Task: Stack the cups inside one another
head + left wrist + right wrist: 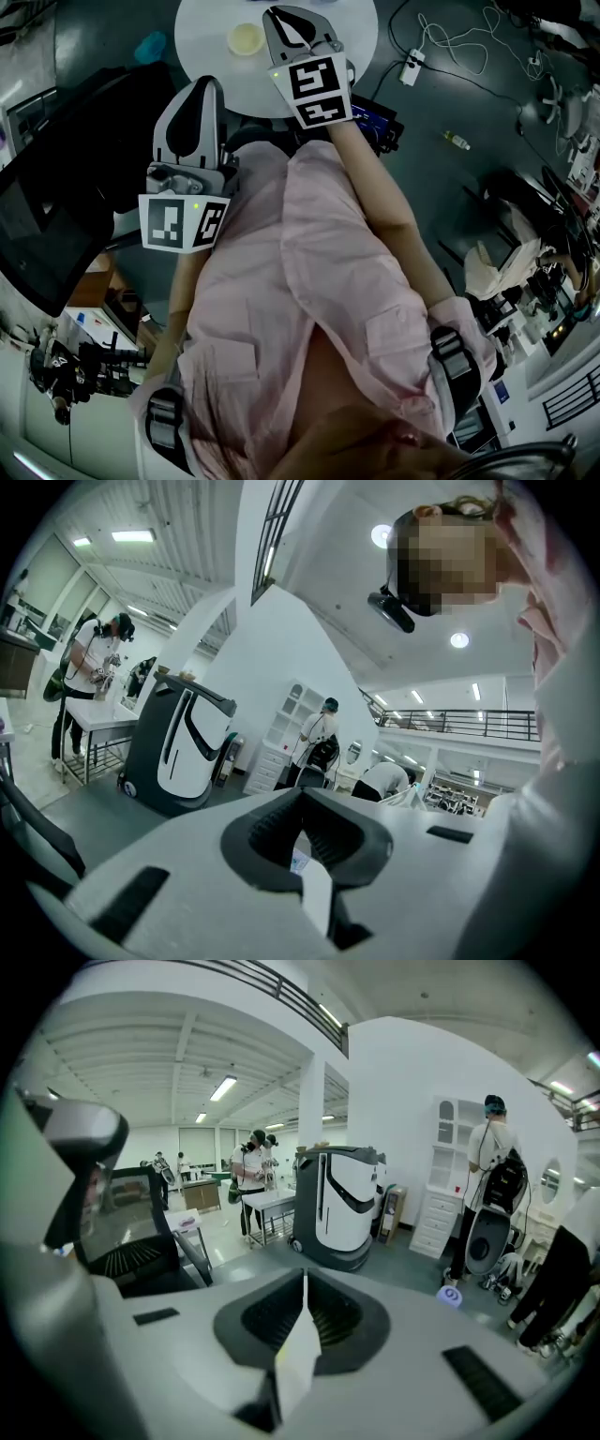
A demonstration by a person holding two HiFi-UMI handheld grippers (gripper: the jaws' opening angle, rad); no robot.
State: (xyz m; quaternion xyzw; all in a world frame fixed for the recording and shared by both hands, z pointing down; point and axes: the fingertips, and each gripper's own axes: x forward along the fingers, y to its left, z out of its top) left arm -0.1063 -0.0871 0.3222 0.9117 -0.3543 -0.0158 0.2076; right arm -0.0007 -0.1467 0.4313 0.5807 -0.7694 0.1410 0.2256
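Scene: a person in a pink shirt stands at a round white worktop (pixel 206 52), a gripper in each hand.
Cup: one pale yellow cup (pixel 246 38) stands on the worktop, just beside the right gripper (pixel 281 13).
Blue thing: a small blue object (pixel 150 46) sits off the worktop's left edge; whether it is a cup cannot be told.
Right gripper: hangs over the worktop, its fingers (pixel 272 1312) pressed together on nothing.
Left gripper: the left gripper (pixel 199 86) is held back near the person's chest, with its fingers (pixel 272 832) closed and nothing gripped.
Progress: neither gripper carries a cup. The pale cup may already be a nested stack, though from above that cannot be confirmed; if the blue object is a cup, it is yet to be added.
Surroundings: a black chair (pixel 56 216) at left, a power strip (pixel 412 67) with cable and a small bottle (pixel 457 141) on the floor at right.
Beyond: a white-and-dark machine (pixel 337 1206), a white cabinet (pixel 448 1180) and people at benches.
Obstacles: nothing appears to stand between the grippers and the cup.
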